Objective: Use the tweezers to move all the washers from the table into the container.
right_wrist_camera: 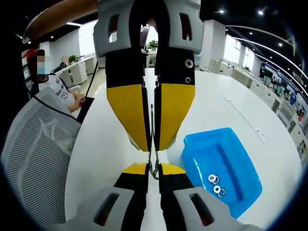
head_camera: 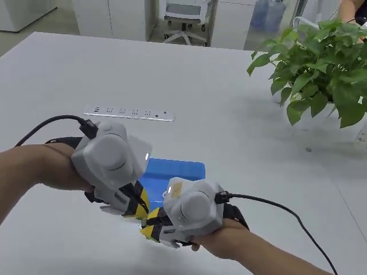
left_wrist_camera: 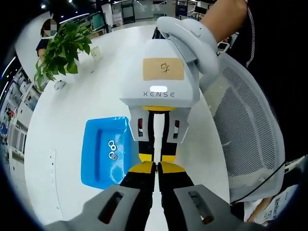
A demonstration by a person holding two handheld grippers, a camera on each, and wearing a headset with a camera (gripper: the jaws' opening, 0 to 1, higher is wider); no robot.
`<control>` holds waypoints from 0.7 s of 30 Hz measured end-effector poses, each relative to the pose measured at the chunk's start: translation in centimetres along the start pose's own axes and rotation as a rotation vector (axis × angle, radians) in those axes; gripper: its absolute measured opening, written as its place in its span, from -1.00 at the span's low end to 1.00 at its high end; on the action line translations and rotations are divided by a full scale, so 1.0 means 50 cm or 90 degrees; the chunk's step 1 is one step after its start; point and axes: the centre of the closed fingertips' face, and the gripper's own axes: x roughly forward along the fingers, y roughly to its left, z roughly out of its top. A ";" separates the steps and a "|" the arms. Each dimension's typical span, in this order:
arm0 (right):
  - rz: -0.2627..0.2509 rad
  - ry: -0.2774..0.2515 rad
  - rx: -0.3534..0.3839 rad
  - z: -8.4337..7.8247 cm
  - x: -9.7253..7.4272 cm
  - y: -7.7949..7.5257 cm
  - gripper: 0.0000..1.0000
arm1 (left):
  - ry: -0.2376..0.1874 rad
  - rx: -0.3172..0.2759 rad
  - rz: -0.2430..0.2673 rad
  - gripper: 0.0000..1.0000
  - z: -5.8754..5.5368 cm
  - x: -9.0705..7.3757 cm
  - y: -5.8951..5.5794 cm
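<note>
My two grippers meet tip to tip just above the near edge of the white table [head_camera: 241,114]. The left gripper [head_camera: 136,207] comes in from the left and the right gripper [head_camera: 150,224] from the lower right. Thin metal tweezers [right_wrist_camera: 153,139] run between the left gripper's yellow pads [right_wrist_camera: 127,115] and down into the right gripper [right_wrist_camera: 154,169], whose jaws are also closed on them. In the left gripper view my own gripper [left_wrist_camera: 156,168] faces the right one's tips. Beside them lies the blue container [head_camera: 178,172] [left_wrist_camera: 98,168] [right_wrist_camera: 240,159], with three washers [left_wrist_camera: 112,150] [right_wrist_camera: 216,185] inside.
A white power strip [head_camera: 129,113] lies farther back on the table. A potted plant [head_camera: 321,63] stands at the far right. A mesh chair [left_wrist_camera: 250,130] [right_wrist_camera: 33,144] sits at the table's near side, and a person [right_wrist_camera: 50,89] is seated beyond it.
</note>
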 end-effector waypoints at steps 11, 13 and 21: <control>-0.006 0.001 -0.013 0.028 -0.027 -0.016 -0.83 | -0.004 0.007 0.010 -0.88 0.023 -0.033 0.012; -0.008 0.001 -0.016 0.033 -0.032 -0.021 -0.82 | -0.004 0.009 0.012 -0.88 0.026 -0.038 0.017; -0.015 0.003 -0.019 0.049 -0.047 -0.046 -0.82 | -0.005 0.018 0.023 -0.88 0.040 -0.056 0.038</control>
